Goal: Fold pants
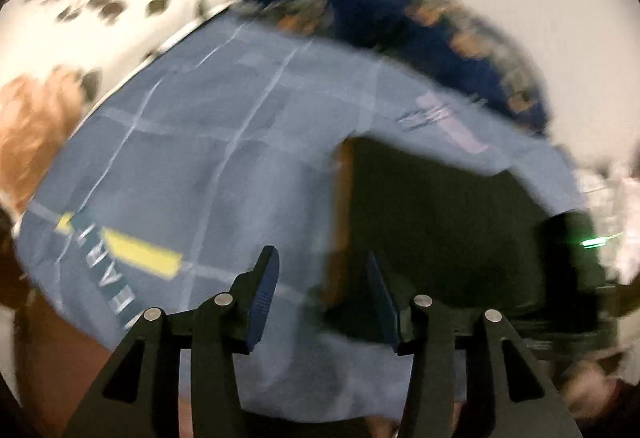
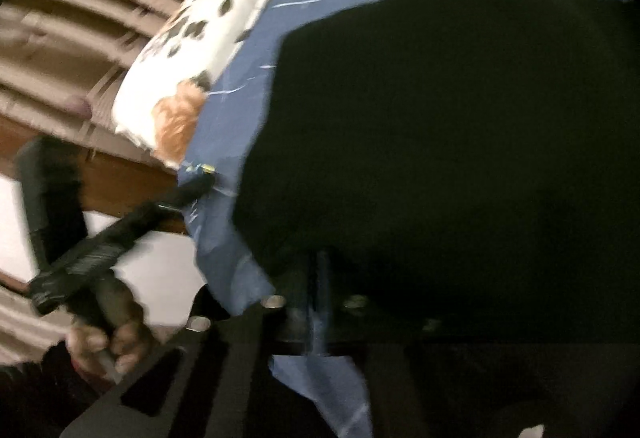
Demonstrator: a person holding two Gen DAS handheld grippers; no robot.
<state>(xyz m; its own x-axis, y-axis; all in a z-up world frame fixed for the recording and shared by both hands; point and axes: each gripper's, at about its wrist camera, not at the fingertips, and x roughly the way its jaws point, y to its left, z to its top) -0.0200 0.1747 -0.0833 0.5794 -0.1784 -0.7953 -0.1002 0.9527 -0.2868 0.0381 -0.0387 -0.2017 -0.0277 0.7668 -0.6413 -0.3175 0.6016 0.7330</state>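
Note:
Dark pants (image 1: pixel 432 222) lie on a blue patterned bedsheet (image 1: pixel 208 141). My left gripper (image 1: pixel 320 302) is open and empty, its blue fingertips (image 1: pixel 264 294) hovering over the sheet at the pants' left edge. In the right wrist view the pants (image 2: pixel 460 165) fill most of the frame. My right gripper (image 2: pixel 320 302) looks shut on the pants' near edge, its fingers half hidden by dark cloth and blur. The left gripper (image 2: pixel 200 181) shows at the left, held by a hand (image 2: pixel 108 342).
A white pillow with brown and black spots (image 1: pixel 68 49) lies at the far left. A dark blue patterned pillow (image 1: pixel 400 17) lies behind the sheet. The wooden bed edge (image 2: pixel 120 177) and a beige curtain (image 2: pixel 72 45) show on the left.

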